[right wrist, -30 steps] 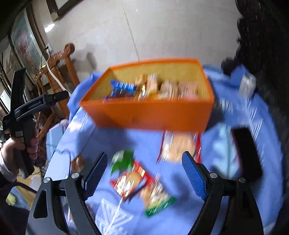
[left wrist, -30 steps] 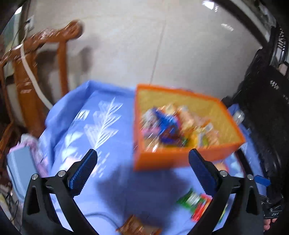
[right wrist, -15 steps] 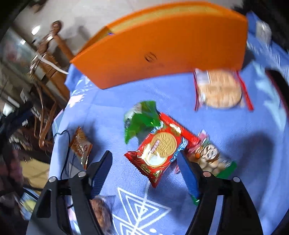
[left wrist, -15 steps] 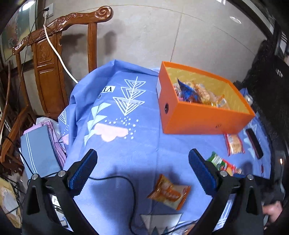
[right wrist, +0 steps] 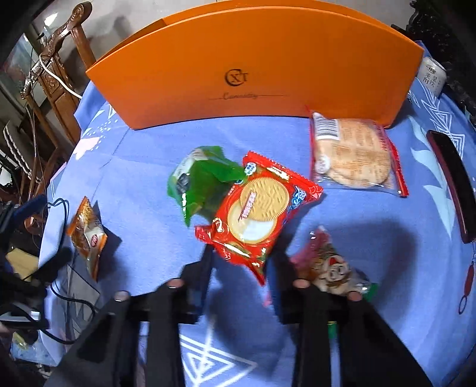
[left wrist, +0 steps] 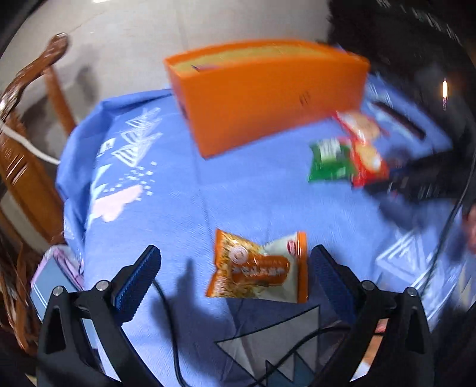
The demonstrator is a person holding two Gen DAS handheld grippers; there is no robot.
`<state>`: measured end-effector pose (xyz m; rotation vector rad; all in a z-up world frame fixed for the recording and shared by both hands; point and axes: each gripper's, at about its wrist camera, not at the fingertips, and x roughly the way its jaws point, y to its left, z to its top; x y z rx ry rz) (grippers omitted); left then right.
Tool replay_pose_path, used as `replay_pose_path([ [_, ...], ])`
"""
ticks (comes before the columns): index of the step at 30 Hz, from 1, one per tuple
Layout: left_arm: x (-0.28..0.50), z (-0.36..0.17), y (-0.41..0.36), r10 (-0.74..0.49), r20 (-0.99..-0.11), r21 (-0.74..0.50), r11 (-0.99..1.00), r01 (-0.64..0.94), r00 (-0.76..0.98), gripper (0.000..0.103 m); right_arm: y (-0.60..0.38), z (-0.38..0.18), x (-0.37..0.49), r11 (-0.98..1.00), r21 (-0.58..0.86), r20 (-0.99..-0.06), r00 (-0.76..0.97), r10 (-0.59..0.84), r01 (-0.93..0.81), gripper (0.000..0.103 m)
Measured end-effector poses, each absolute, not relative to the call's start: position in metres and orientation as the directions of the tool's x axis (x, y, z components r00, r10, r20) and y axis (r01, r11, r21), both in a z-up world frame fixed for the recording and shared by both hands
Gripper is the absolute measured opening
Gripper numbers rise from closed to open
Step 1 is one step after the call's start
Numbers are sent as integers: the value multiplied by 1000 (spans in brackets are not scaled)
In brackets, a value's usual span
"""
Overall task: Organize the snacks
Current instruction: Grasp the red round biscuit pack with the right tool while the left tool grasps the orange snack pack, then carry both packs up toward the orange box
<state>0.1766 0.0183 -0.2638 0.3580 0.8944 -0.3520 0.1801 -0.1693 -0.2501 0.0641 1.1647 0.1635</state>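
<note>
Bright, fisheye-warped, left view motion-blurred

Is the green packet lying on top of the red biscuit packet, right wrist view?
No, the red biscuit packet overlaps the edge of the green packet, so the red one lies on top.

Floor: pale glossy tiles, thin grout lines, bright glare spot near the top edge of the left wrist view. Carved wooden chair beside the table, dark reddish-brown, scroll at the top rail; white cable draped over it. Table under a blue cloth with white triangle prints and a pink patch. Dark carved furniture at far right, detail lost in shadow. Small orange light glows in the dark at right.
</note>
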Motion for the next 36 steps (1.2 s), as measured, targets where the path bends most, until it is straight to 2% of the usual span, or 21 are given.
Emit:
replay_pose_path([
  [1, 177, -270, 15, -144, -807, 169, 873, 458, 572, 99, -173, -250, 180, 987, 128, -910, 384, 156, -97, 20],
  [2, 177, -275, 13, -140, -810, 184, 861, 474, 569, 99, -175, -250, 180, 989, 117, -912, 384, 144, -93, 11],
  [7, 175, -294, 2, -157, -818, 209, 815, 540, 554, 99, -188, -248, 182, 986, 155, -912, 375, 169, -69, 10],
  [10, 181, -296, 5, -182, -820, 169, 829, 533, 543, 99, -195, -246, 184, 973, 230, -906, 360, 221, -17, 20],
  [13, 185, -298, 9, -208, -822, 118, 848, 516, 529, 99, -196, -242, 188, 964, 265, -898, 368, 240, 19, 38],
  [15, 186, -300, 13, -226, -824, 83, 859, 505, 519, 99, -194, -239, 194, 960, 275, -897, 370, 241, 41, 55],
  [17, 188, -300, 16, -234, -826, 62, 866, 496, 513, 99, -193, -236, 199, 958, 276, -896, 380, 229, 75, 61],
  [23, 188, -301, 17, -237, -821, 49, 877, 478, 519, 99, -196, -241, 223, 955, 230, -920, 360, 151, 186, 62],
  [25, 188, -301, 17, -239, -818, 51, 876, 479, 523, 99, -191, -242, 227, 967, 190, -926, 359, 119, 172, 53],
  [26, 187, -300, 18, -242, -816, 52, 874, 483, 525, 99, -189, -242, 228, 974, 159, -930, 357, 91, 164, 43],
  [27, 187, -300, 18, -250, -814, 48, 871, 489, 525, 95, -190, -242, 229, 973, 162, -929, 356, 95, 163, 43],
  [28, 185, -299, 17, -264, -810, 42, 865, 501, 523, 86, -192, -243, 229, 971, 173, -929, 355, 105, 166, 43],
  [29, 182, -297, 16, -275, -807, 40, 858, 513, 523, 83, -194, -242, 229, 970, 175, -930, 350, 108, 166, 43],
  [30, 179, -296, 13, -282, -804, 44, 850, 525, 523, 74, -196, -241, 228, 972, 169, -931, 350, 104, 163, 43],
  [36, 175, -293, 10, -285, -803, 12, 870, 493, 523, 70, -203, -226, 215, 971, 192, -915, 385, 124, 143, 43],
])
